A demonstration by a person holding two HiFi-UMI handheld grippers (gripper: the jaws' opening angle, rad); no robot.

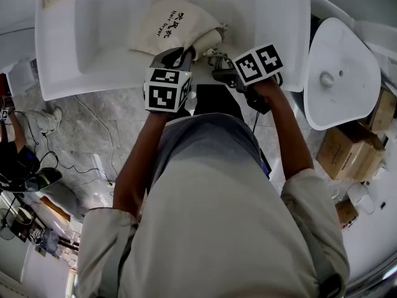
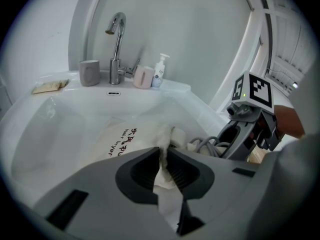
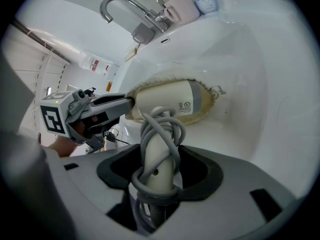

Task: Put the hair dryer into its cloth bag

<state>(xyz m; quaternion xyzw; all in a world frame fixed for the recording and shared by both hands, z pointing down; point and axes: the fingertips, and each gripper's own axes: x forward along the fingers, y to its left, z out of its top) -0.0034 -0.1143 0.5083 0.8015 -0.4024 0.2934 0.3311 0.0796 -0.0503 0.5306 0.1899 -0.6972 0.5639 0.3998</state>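
In the white sink (image 1: 62, 73) the cloth bag (image 1: 170, 30) lies flat in the basin, its mouth turned toward 5 o'clock in the head view. The hair dryer (image 3: 170, 101) is only partly in: its barrel sits at the bag's frayed rim and its handle is wholly outside. The likeliest trouble is the limp bag sliding along the smooth basin as the dryer is pushed, so that the mouth bunches over the barrel instead of taking it in. The rim could also slip from its thin pinch. In the right gripper view the barrel's long axis runs from 9 to 3 o'clock, with the 3 o'clock end in the bag and the handle dropping toward 6 o'clock. The right gripper (image 3: 160, 176) has its fingers clenched on the handle, and the left gripper (image 2: 162, 154) has its fingers grasping a fold of the bag's rim. The grey cord (image 3: 160, 129), looped loosely round the handle, might snag on the rim or spill free.
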